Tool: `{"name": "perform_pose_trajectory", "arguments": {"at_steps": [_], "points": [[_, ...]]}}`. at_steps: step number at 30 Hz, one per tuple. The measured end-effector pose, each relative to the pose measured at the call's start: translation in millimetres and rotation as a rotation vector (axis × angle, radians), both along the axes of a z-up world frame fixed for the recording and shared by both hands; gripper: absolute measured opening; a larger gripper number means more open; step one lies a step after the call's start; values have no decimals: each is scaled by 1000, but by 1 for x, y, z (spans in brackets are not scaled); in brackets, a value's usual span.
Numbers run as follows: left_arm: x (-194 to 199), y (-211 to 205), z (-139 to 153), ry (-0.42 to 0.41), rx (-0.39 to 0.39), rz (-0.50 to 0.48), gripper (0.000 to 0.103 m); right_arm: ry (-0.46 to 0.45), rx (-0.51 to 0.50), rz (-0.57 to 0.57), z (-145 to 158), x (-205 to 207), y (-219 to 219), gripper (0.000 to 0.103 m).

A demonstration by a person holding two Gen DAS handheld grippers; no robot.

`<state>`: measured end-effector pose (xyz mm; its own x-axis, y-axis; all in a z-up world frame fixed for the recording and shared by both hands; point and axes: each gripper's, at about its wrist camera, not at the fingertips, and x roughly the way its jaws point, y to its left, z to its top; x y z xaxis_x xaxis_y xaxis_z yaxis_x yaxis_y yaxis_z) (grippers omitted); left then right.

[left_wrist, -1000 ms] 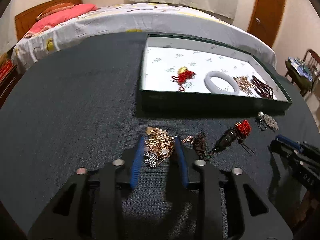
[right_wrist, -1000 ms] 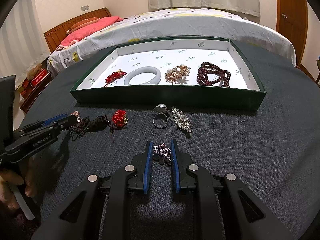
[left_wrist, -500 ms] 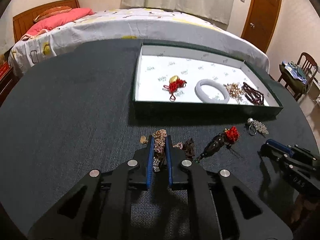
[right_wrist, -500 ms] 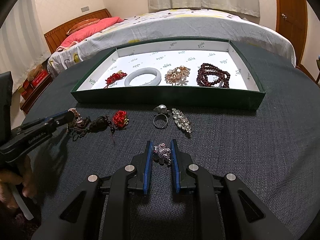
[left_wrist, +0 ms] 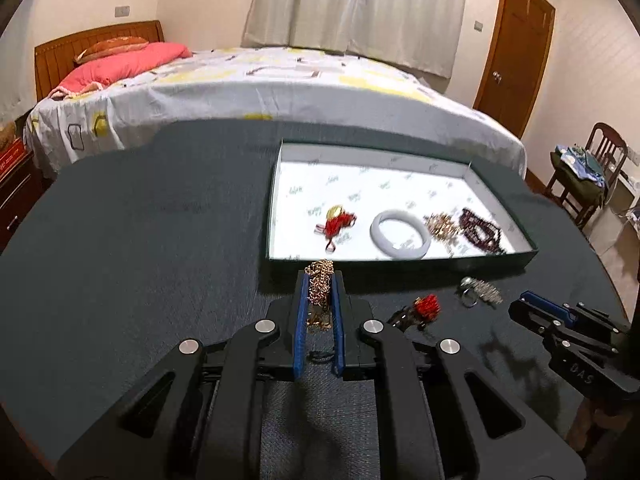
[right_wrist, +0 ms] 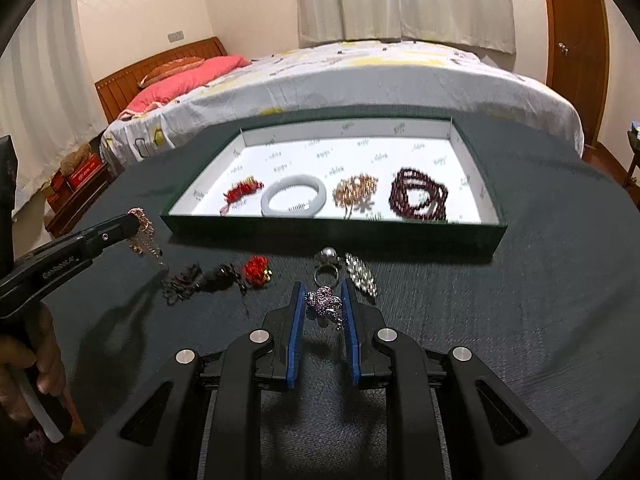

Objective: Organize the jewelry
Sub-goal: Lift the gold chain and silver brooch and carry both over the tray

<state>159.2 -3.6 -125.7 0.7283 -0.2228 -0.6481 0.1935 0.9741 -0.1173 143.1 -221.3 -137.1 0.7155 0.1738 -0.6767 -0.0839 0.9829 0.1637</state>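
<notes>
My left gripper [left_wrist: 319, 280] is shut on a gold chain necklace [left_wrist: 319, 285] and holds it above the dark table, just before the green tray [left_wrist: 400, 261]. It also shows in the right wrist view [right_wrist: 136, 222] with the chain [right_wrist: 143, 236] dangling. My right gripper [right_wrist: 323, 294] is shut on a purple rhinestone brooch [right_wrist: 324, 305], lifted off the table. The white-lined tray [right_wrist: 332, 228] holds a red knot charm [right_wrist: 240, 192], a pale bangle [right_wrist: 294, 201], a gold pearl piece [right_wrist: 355, 192] and a dark red bead bracelet [right_wrist: 420, 194].
On the table before the tray lie a black tassel cord with a red knot [right_wrist: 224, 276], a pearl ring [right_wrist: 327, 266] and a crystal brooch [right_wrist: 361, 274]. A bed [right_wrist: 340, 76] stands beyond the table. A chair [left_wrist: 588, 172] stands at right.
My left gripper shut on the gold chain and lifted it off the table toward the tray. My right gripper rose with the purple brooch in it.
</notes>
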Motion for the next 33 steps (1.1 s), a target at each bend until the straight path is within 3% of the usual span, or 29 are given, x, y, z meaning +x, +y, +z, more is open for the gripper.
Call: {"name": "perform_pose_trajectory", "arguments": {"at_steps": [12,21,27,33], "points": [[-16,-9,60,-137,-30,-11,11,-135,-3,-27,53,-1,-12,19],[3,-32,99,-238,-67,-60,11,-260,-23,-50,100,28,-25,19],[34,-57,108,-280,-89,-88,11,-324,-31,-66,119,59,-33,19],[78,-80,91,-271,-76,-79,11,-331,-24,-93,106,95,-43,19]]}}
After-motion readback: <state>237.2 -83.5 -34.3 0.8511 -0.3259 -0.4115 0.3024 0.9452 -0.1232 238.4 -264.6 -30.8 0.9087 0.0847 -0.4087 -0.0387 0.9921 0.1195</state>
